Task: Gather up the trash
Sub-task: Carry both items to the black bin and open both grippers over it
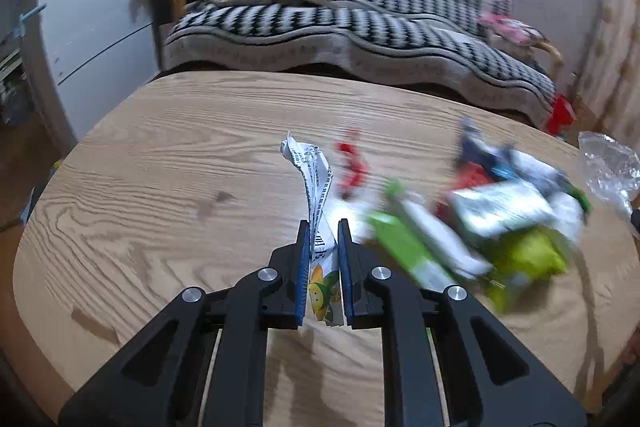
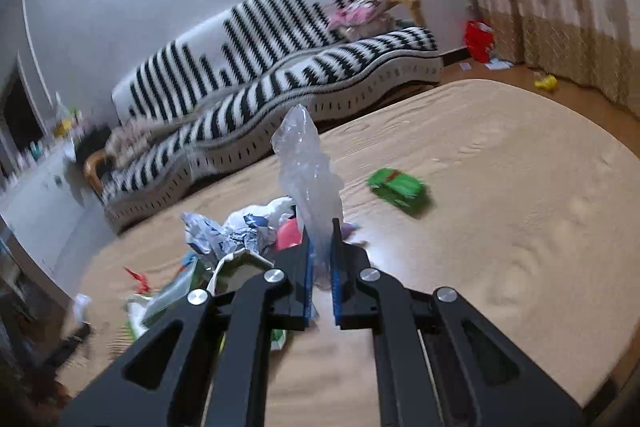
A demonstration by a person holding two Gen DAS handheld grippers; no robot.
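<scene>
My left gripper [image 1: 323, 227] is shut on a long white printed wrapper [image 1: 310, 171] with a corn picture, held above the wooden table [image 1: 160, 167]. A blurred pile of trash [image 1: 500, 219] with green, white and red packets lies to its right, and a red scrap [image 1: 352, 163] lies beyond. My right gripper [image 2: 321, 227] is shut on a clear crinkled plastic wrapper [image 2: 306, 163] that sticks up between the fingers. The same pile [image 2: 224, 247] lies left of it. A green packet [image 2: 398, 187] lies alone on the table to the right.
A black-and-white striped sofa [image 1: 360, 19] stands behind the table. A white dresser [image 1: 92, 27] is at the left. Curtains [image 2: 560, 7], a red bag [image 2: 478, 39] and a yellow toy [image 2: 546, 83] are on the floor side at the right.
</scene>
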